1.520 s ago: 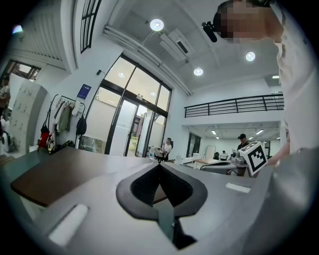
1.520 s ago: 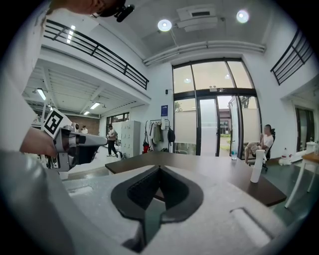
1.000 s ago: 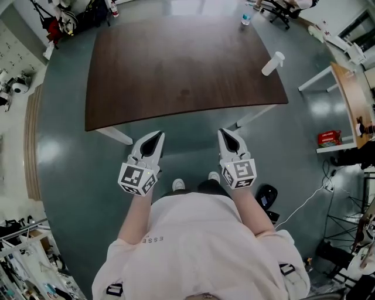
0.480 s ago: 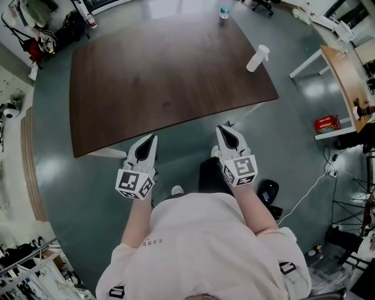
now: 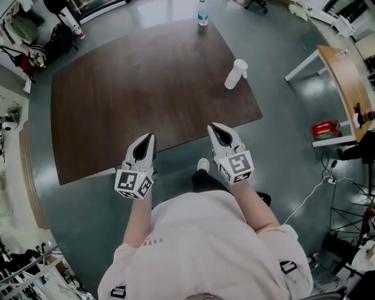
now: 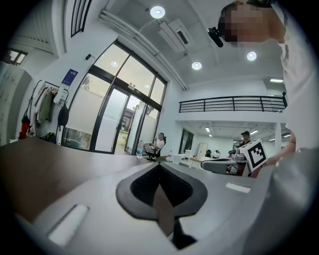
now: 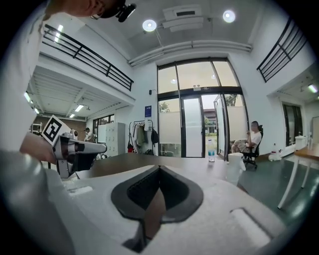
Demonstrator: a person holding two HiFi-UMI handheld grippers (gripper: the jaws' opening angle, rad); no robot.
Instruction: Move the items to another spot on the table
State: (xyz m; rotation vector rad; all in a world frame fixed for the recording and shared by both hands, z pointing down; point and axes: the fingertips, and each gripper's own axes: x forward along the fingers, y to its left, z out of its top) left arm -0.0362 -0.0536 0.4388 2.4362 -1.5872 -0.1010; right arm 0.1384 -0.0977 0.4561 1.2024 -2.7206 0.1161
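Note:
A dark brown table lies ahead. On its right side stands a white cup-like container, also seen in the right gripper view. A small water bottle stands at the far edge and shows in both gripper views. My left gripper hovers at the table's near edge, shut and empty. My right gripper hangs level with it near the table's front right corner, also shut with nothing in it. Both items are well beyond the jaws.
A light wooden desk stands to the right, with a red box and cables on the floor beside it. Bags and racks line the left wall. A seated person is far behind the table.
The person has stepped toward the table. Both grippers, formerly over the floor short of it, now reach its near edge. Their jaws stay shut.

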